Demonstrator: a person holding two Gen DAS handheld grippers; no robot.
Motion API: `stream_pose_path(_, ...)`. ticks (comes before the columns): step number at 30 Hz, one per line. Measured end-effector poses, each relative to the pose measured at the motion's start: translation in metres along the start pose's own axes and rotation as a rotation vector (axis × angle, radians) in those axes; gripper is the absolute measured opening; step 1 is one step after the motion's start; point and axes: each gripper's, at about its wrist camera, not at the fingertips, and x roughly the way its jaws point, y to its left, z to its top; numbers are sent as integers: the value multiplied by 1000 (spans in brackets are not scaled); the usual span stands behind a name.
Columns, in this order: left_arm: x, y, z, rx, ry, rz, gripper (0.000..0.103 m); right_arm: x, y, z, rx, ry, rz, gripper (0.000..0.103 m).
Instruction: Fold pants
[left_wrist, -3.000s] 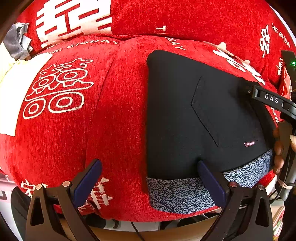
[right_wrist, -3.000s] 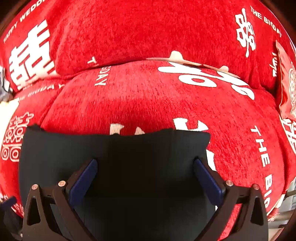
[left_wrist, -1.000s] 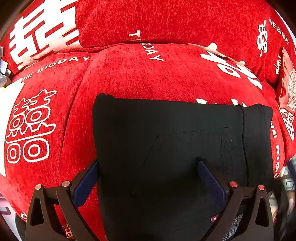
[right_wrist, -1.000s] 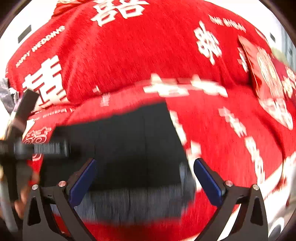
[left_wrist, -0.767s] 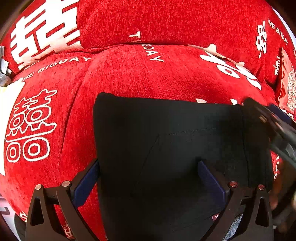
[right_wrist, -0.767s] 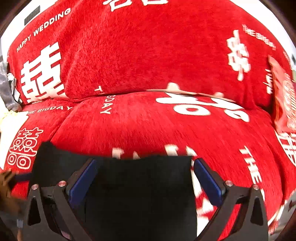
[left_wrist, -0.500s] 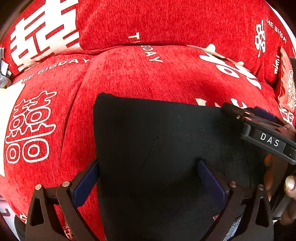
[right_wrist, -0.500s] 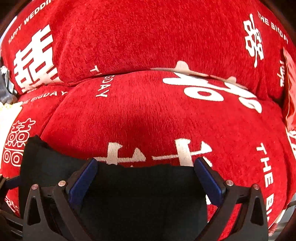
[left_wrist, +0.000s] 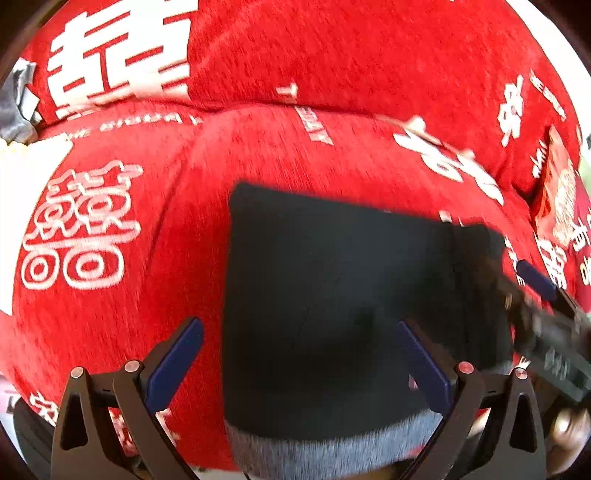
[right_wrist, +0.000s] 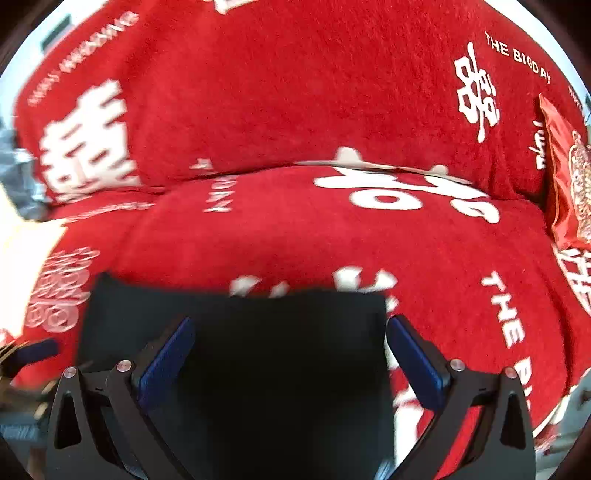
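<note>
One folded pants (left_wrist: 332, 295) bundle on sofa (left_wrist: 332, 155).

Black pants (left_wrist: 332, 295) with grey-speckled lining on red, white-lettered cover (left_wrist: 258, 55).

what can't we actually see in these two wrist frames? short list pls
- Right wrist view: near end of the pants is cut off by the bottom edge and hidden behind the right gripper.
- Left wrist view: the right gripper is motion-blurred and cut off at the right edge; its opening is unreadable here.
- Left wrist view: contact between the left gripper and the pants cannot be told.
</note>
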Motion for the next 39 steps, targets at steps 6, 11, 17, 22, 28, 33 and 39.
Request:
stream_pose_path(6, 19, 9, -20, -35, 57, -47, 103, 6, 12, -53, -58, 12, -56, 102)
stream_pose_path(11, -12, 27, -9, -13, -22, -13, 103, -24, -29, -50, -6, -20, -46, 103)
stream_pose_path(17, 12, 75, 2, -120, 75, -116, 103, -9, -108, -54, 188, 45, 111, 103)
stream_pose_path(22, 29, 56, 2, -98, 96, -215, 103, 29, -104, -47, 183, 103, 298, 103)
stream_pose_path(28, 50, 31, 10, -55, 104, -238, 103, 66, -69, -49, 163, 138, 325, 103)
stream_pose_path(33, 50, 11, 12, 42, 111, -201, 96, 62, -64, -51, 160, 130, 316, 103)
stream_pose_path(39, 27, 0, 9, 130, 57, -165, 64, 40, -41, -48, 83, 117, 227, 89)
